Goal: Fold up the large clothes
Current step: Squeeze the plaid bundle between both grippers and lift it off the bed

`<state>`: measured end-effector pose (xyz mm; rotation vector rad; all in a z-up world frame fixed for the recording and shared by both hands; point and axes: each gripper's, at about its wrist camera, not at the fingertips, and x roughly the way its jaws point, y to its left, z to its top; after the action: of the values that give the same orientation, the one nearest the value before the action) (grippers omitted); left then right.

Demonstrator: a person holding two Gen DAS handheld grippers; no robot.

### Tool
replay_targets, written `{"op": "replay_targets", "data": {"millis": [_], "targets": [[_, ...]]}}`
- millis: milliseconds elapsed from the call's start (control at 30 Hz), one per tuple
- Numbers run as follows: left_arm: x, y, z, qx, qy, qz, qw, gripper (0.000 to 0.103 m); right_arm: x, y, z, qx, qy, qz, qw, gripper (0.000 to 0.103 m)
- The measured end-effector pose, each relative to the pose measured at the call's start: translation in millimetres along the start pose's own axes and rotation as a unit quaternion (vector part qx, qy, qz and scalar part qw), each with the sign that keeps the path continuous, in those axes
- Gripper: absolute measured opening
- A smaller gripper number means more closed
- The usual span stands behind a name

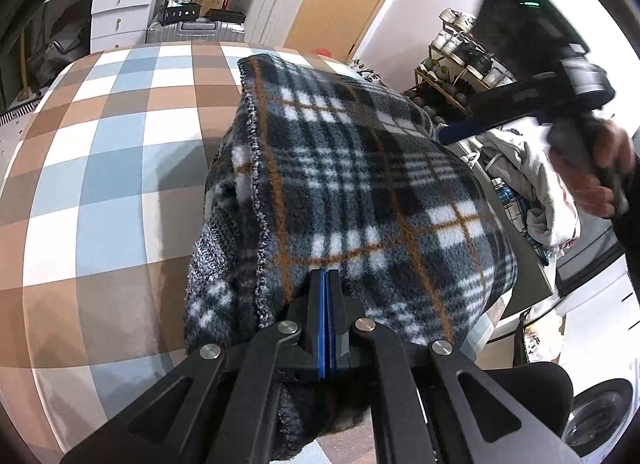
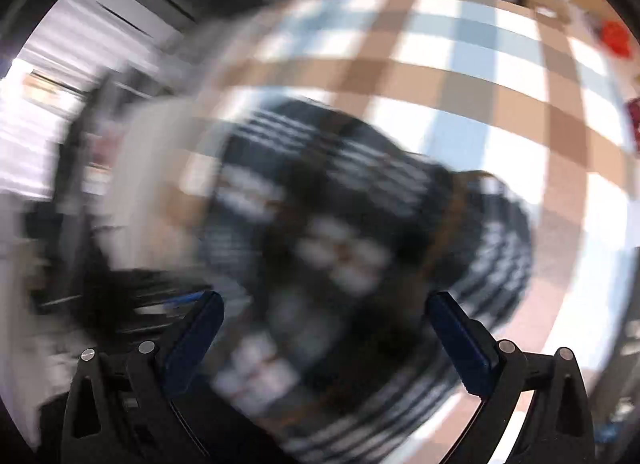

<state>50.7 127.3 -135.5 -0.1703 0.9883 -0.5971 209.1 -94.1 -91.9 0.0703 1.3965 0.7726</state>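
A folded dark plaid fleece garment (image 1: 360, 192) with white and orange lines lies on the checked tablecloth (image 1: 100, 168). My left gripper (image 1: 328, 276) is shut, its blue pads pressed together over the garment's near edge; whether cloth is pinched between them is unclear. My right gripper (image 1: 452, 134) is held in a hand at the upper right, above the garment's far right side. In the right wrist view, which is blurred by motion, my right gripper (image 2: 324, 308) is open and empty above the plaid garment (image 2: 340, 232).
A pile of pale clothes (image 1: 532, 184) lies at the right of the table. A shoe rack (image 1: 460, 64), white drawers (image 1: 116, 12), a suitcase (image 1: 192, 30) and a washing machine (image 1: 600, 416) stand around the table.
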Motion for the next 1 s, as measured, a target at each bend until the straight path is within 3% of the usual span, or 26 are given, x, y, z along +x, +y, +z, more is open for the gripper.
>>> {"op": "replay_targets", "data": {"millis": [67, 133, 233, 367, 567, 767, 900, 1000], "targets": [[0, 1, 0, -0.001, 0.000, 0.000, 1.0000, 0.000, -5, 9, -14, -0.006, 0.011, 0.041, 0.999, 0.103], [-1, 1, 0, -0.001, 0.000, 0.001, 1.0000, 0.000, 3, 22, -32, -0.034, 0.038, 0.053, 0.997, 0.103], [-1, 1, -1, 0.001, -0.001, 0.003, 1.0000, 0.000, 27, 31, -46, -0.046, 0.076, 0.048, 0.995, 0.103], [-1, 1, -2, -0.002, -0.002, 0.002, 1.0000, 0.000, 45, 15, -45, 0.008, 0.083, 0.053, 0.995, 0.103], [-1, 4, 0, -0.007, 0.001, -0.002, 1.0000, 0.000, 60, 22, -47, -0.006, 0.079, 0.023, 0.997, 0.103], [-1, 4, 1, -0.002, 0.002, -0.003, 1.0000, 0.000, 53, 31, -65, -0.005, 0.018, 0.009, 1.000, 0.103], [-3, 0, 0, 0.005, 0.004, -0.004, 1.0000, 0.000, 30, 46, -86, -0.039, -0.036, -0.012, 0.999, 0.103], [-6, -7, 0, 0.026, 0.002, 0.003, 0.9997, 0.000, -8, 50, -110, -0.032, -0.112, 0.003, 0.993, 0.103]]}}
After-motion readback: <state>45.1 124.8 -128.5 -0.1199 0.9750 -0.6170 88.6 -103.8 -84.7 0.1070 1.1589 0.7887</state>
